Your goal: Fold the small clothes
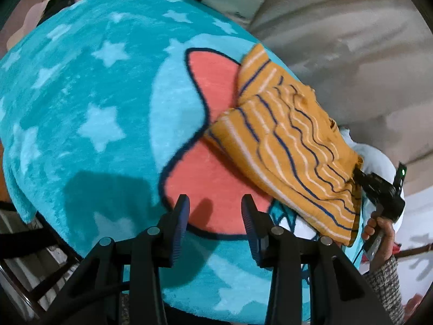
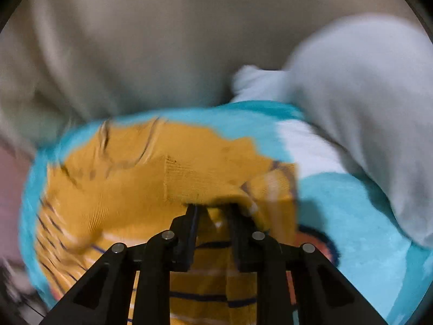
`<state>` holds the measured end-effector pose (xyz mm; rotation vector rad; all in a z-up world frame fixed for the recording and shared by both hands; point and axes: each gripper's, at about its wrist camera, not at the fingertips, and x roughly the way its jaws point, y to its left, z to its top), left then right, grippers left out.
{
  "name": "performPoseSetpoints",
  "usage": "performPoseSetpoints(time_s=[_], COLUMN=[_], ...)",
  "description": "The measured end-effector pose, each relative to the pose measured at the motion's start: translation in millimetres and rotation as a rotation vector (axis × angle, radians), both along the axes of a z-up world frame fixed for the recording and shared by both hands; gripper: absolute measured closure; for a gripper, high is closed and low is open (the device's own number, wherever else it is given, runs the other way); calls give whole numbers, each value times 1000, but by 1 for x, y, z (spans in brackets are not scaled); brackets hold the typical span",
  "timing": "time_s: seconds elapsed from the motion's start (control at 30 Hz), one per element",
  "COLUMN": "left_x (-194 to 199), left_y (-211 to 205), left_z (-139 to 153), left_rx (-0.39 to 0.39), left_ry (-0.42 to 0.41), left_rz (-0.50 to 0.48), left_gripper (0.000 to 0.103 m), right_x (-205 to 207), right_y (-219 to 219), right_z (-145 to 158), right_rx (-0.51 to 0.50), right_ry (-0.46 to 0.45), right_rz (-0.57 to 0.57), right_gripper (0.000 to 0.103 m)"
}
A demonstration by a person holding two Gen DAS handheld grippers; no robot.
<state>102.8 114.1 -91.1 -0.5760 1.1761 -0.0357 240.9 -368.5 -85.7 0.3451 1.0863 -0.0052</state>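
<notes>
A small mustard-yellow garment (image 1: 292, 149) with blue and white stripes lies on a teal star-patterned blanket (image 1: 89, 103), over its pink bow print. My left gripper (image 1: 215, 203) is open and empty, hovering above the blanket to the left of the garment. My right gripper (image 1: 360, 174) shows at the garment's right edge, held by a hand. In the right wrist view the right gripper (image 2: 213, 207) has its fingers pushed into the garment's (image 2: 130, 178) edge, and the cloth hides the tips. That view is blurred.
A pale light-blue pillow (image 2: 365, 103) lies at the blanket's right side. A grey-beige wall (image 1: 338, 40) is behind. Dark wooden furniture bars (image 1: 32, 279) show at the lower left. Pink cloth (image 1: 35, 13) sits at the far left edge.
</notes>
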Motion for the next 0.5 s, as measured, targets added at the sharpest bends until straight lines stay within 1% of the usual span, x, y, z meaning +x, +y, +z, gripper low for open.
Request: performPoseSetpoints(time_s=[0.03, 0.07, 0.17, 0.2, 0.23, 0.27, 0.33, 0.37, 0.4, 0.43, 0.47, 0.5], left_x=[0, 0, 5, 8, 11, 15, 28, 35, 43, 50, 60, 66], left_y=[3, 5, 5, 3, 2, -1, -8, -11, -14, -17, -20, -22], left_z=[-1, -2, -3, -3, -3, -3, -5, -7, -10, -13, -18, -22], left_rx=[-7, -14, -23, -26, -27, -23, -15, -15, -13, -8, -7, -8], left_ry=[2, 5, 8, 6, 0, -7, -21, -28, -33, -34, -34, -33], left_rz=[8, 15, 14, 11, 6, 0, -12, -22, -31, -36, -40, -44], left_gripper=[65, 64, 64, 62, 60, 55, 54, 53, 53, 53, 52, 51], right_x=[-1, -4, -19, -26, -31, -36, -36, -38, -37, -36, -33, -30], right_y=[-11, -19, -38, -43, -43, -39, -16, 1, 19, 36, 60, 76], right_z=[2, 5, 9, 12, 16, 25, 45, 56, 65, 68, 72, 71], right_rx=[32, 59, 145, 146, 130, 119, 138, 150, 156, 157, 165, 179], right_ry=[-7, -12, -19, -11, -10, -27, -63, -79, -88, -89, -79, -66], right_rz=[-35, -55, -115, -136, -152, -148, -84, -30, 27, 76, 150, 193], right_gripper=[83, 80, 80, 79, 71, 71, 69, 63, 60, 54, 51, 51])
